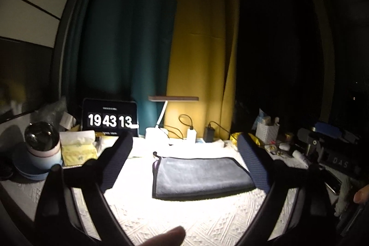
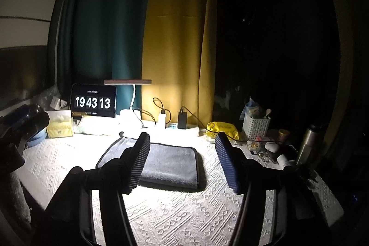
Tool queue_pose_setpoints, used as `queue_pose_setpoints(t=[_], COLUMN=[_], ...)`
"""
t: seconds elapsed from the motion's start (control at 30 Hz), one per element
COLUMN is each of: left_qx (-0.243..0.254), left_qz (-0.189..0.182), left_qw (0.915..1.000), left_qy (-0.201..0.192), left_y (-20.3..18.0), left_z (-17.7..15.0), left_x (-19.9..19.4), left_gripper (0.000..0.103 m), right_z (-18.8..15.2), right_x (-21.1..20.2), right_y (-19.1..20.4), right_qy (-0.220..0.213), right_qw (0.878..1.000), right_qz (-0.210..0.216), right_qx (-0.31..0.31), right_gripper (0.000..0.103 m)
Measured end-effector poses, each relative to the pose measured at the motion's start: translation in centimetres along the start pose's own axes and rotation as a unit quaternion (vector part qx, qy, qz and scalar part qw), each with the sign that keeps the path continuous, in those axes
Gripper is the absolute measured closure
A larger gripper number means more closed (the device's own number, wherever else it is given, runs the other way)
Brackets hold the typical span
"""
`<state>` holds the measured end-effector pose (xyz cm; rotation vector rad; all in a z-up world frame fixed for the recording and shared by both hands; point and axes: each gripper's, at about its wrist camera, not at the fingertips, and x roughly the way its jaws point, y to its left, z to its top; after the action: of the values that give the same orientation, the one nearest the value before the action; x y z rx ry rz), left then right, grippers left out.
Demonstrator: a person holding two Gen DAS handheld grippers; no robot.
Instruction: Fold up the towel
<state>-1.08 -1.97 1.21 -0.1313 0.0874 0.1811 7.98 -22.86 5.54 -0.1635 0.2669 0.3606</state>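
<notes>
Left wrist view, left to right. A domed cup [image 1: 42, 144] on a blue saucer and a yellow tissue pack [image 1: 78, 149] stand at the left border of the white embossed tablecloth [image 1: 143, 211]; behind them a tablet clock [image 1: 110, 117] reads 19 43 13. The left gripper [image 1: 185, 160] hangs above the cloth with its two dark fingers spread wide, nothing between them. The grey towel [image 1: 200, 176], folded to a dark-edged rectangle, lies flat in the lamplit middle of the table, between the fingers as seen and clear of both; bare cloth borders its left and near edges. A desk lamp [image 1: 173, 99] stands behind it, before green and yellow curtains. At the right edge, a white perforated basket [image 1: 267, 131] and small clutter; part of the right gripper's body shows there.

Right wrist view, left to right. The tissue pack [image 2: 58, 125] and clock [image 2: 93, 103] line the back left. The right gripper [image 2: 182, 164] has its ribbed fingers apart, gripping nothing. The towel [image 2: 170, 165] lies just beyond, its left part hidden behind the left finger, its right and near edges free, with open cloth [image 2: 184, 218] between towel and right finger. A yellow packet [image 2: 223, 128], the basket [image 2: 256, 127] and a steel flask [image 2: 307, 144] crowd the right margin.
</notes>
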Motion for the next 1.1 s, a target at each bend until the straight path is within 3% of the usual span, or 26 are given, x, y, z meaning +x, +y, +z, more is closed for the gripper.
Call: queue_pose_setpoints(t=[0.3,1.1], left_qx=[0.010,0.011], left_qz=[0.009,0.007], left_qw=[0.9995,0.9997], left_qy=[-0.030,-0.020], left_y=[-0.12,-0.09], left_z=[0.85,0.68], left_x=[-1.01,-0.82], left_gripper=[0.008,0.008], right_z=[0.38,0.41], right_x=[-0.77,-0.75], right_y=[-0.41,-0.83], right_qy=[-0.014,-0.015], right_qw=[1.000,1.000], right_qz=[-0.003,-0.006], right_qx=[-0.001,0.010], right_gripper=[0.040,0.040])
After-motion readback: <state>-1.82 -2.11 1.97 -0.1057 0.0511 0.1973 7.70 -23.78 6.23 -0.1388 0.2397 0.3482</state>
